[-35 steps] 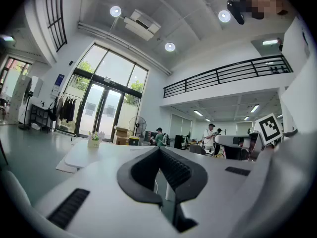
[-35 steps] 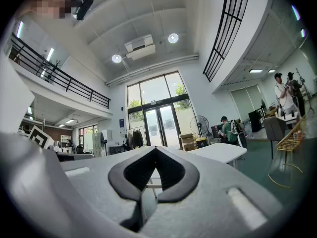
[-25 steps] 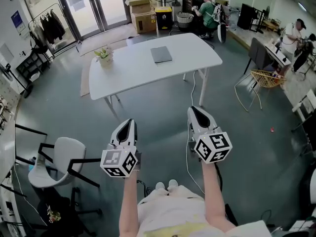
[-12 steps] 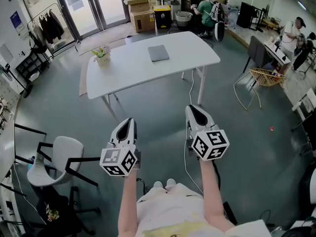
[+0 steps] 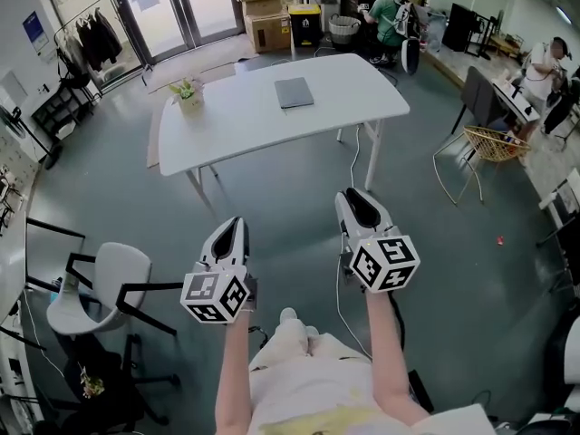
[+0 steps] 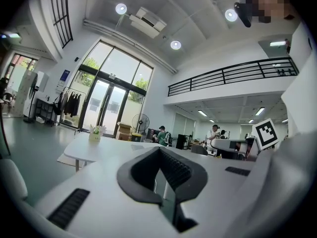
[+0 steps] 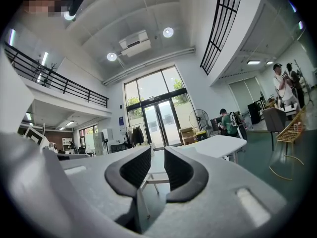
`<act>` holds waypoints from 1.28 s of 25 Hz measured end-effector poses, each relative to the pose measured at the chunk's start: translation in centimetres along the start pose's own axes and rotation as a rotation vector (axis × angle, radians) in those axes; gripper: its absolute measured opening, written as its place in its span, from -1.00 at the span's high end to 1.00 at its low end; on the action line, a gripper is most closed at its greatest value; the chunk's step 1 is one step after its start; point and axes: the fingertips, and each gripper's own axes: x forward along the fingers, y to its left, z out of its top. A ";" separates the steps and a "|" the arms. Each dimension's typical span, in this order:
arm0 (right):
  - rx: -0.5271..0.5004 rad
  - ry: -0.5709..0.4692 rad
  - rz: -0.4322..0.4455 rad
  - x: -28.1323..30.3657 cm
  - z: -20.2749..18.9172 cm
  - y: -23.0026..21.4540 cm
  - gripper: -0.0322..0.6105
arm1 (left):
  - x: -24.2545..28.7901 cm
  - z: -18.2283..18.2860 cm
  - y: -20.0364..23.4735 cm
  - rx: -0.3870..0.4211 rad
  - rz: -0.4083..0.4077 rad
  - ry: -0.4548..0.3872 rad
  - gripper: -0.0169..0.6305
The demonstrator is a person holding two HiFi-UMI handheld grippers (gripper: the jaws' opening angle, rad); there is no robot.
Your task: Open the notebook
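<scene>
A closed grey notebook (image 5: 294, 91) lies flat on the white table (image 5: 254, 120), far ahead of both grippers. My left gripper (image 5: 234, 223) hangs in the air over the floor, well short of the table. Its pads meet at the tips (image 6: 159, 149), so it is shut and empty. Beside it, my right gripper (image 5: 350, 196) is held level at about the same distance from the table. Its jaws have just been opening. A narrow gap shows between its pads (image 7: 157, 148), with nothing in it.
A small potted plant (image 5: 189, 95) stands at the table's left end. A white chair (image 5: 95, 288) is at the left, a wicker basket chair (image 5: 489, 141) at the right. Cardboard boxes (image 5: 265, 21) and seated people are behind the table. A cable (image 5: 352, 166) trails over the floor.
The right gripper's jaws have parted slightly and it has drifted a little toward the table. One of the person's legs has stepped forward. The left gripper has hardly moved.
</scene>
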 end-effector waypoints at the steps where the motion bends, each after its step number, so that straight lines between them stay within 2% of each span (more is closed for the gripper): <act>1: 0.001 0.002 -0.002 0.4 -0.1 -0.2 0.69 | 0.3 0.1 0.2 -0.002 0.002 0.000 0.95; 7: 0.007 0.019 -0.016 3.3 -1.0 -1.6 0.58 | 3.3 -0.3 2.0 -0.014 -0.001 0.008 0.95; 14: 0.043 0.030 -0.049 10.1 -1.8 -4.8 0.43 | 10.0 -0.1 5.9 -0.038 -0.016 0.013 0.95; 32: 0.079 0.045 -0.125 27.0 -1.6 -10.8 0.39 | 26.9 2.8 14.6 -0.052 -0.103 0.036 0.95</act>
